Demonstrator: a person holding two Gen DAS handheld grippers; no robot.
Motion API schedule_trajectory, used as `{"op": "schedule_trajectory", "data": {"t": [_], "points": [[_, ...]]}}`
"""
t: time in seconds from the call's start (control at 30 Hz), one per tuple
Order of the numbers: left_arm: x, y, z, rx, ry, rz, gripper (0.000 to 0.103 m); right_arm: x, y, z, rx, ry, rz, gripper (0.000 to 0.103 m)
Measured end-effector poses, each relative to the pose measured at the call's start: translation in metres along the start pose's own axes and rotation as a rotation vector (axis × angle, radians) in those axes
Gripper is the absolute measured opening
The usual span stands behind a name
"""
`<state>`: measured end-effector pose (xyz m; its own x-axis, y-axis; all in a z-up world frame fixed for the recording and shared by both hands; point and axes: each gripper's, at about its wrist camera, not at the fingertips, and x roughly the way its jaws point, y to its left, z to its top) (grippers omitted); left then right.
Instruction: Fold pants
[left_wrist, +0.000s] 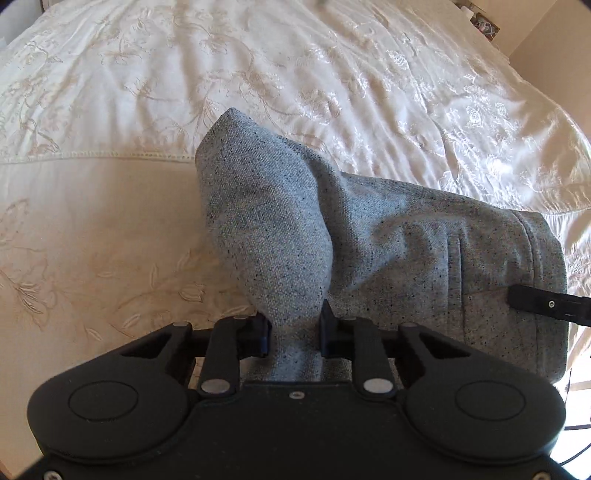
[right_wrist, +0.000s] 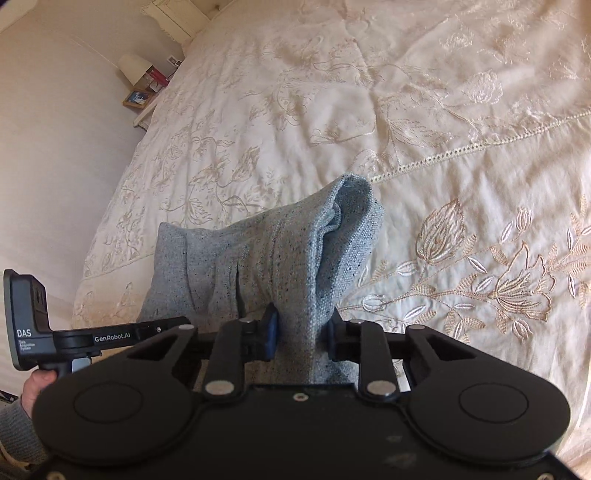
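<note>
Pinching a bunched wad of the grey pants (left_wrist: 369, 236), the left gripper (left_wrist: 293, 328) has both fingers pressed into the cloth, and the fabric between them runs back under the gripper body, so you can't see how much is caught. Same deal on the right gripper (right_wrist: 303, 332): clamped on a gathered fold, with the pinch point half buried in fabric. The pants hang as a folded bundle right in front of both grippers, above the bedspread (left_wrist: 110, 206); whether the lowest part touches the bed is hard to tell. Off to the left gripper's right, the other tool only pokes in at the frame edge. Beyond the bundle there's open bedspread ahead and to both sides. Far left of the right gripper, the bed edge meets a wall (right_wrist: 55, 147), with a lamp (right_wrist: 133, 68) by it.
</note>
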<state>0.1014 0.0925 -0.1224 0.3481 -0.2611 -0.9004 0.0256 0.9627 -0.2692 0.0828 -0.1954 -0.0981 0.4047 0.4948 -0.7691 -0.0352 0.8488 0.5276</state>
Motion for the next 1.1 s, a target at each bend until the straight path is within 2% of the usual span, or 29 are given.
{"op": "schedule_trajectory", "data": {"t": [0.1,0.3,0.43,0.53,0.57,0.6,0.7,0.73,0.77,0.87,1.1], "points": [[-0.029,0.014,0.022,0.004,-0.062,0.01,0.03,-0.003,0.029,0.027,-0.044,-0.028,0.041,0.026],[-0.065,0.062,0.103,0.005,-0.163,0.051,0.03,0.032,0.087,0.108,-0.101,-0.071,0.136,0.026],[-0.061,0.095,0.162,-0.035,-0.198,0.085,0.031,0.073,0.125,0.16,-0.153,-0.081,0.137,0.026],[-0.043,0.117,0.188,-0.077,-0.192,0.109,0.036,0.106,0.137,0.182,-0.136,-0.075,0.1,0.029],[-0.032,0.123,0.192,-0.085,-0.177,0.134,0.048,0.117,0.139,0.185,-0.148,-0.073,0.062,0.032],[-0.022,0.129,0.194,-0.093,-0.161,0.174,0.053,0.13,0.138,0.188,-0.152,-0.059,0.007,0.036],[0.003,0.148,0.185,-0.104,-0.114,0.391,0.046,0.157,0.131,0.187,-0.157,-0.021,-0.22,0.037],[0.01,0.153,0.182,-0.106,-0.089,0.436,0.046,0.161,0.127,0.185,-0.165,-0.025,-0.258,0.037],[0.015,0.157,0.178,-0.118,-0.069,0.452,0.046,0.16,0.127,0.183,-0.164,-0.029,-0.264,0.037],[0.01,0.157,0.168,-0.162,-0.057,0.427,0.046,0.144,0.132,0.173,-0.185,-0.046,-0.241,0.037],[-0.029,0.114,0.151,-0.151,-0.114,0.443,0.05,0.103,0.173,0.15,-0.277,-0.085,-0.21,0.037]]}}
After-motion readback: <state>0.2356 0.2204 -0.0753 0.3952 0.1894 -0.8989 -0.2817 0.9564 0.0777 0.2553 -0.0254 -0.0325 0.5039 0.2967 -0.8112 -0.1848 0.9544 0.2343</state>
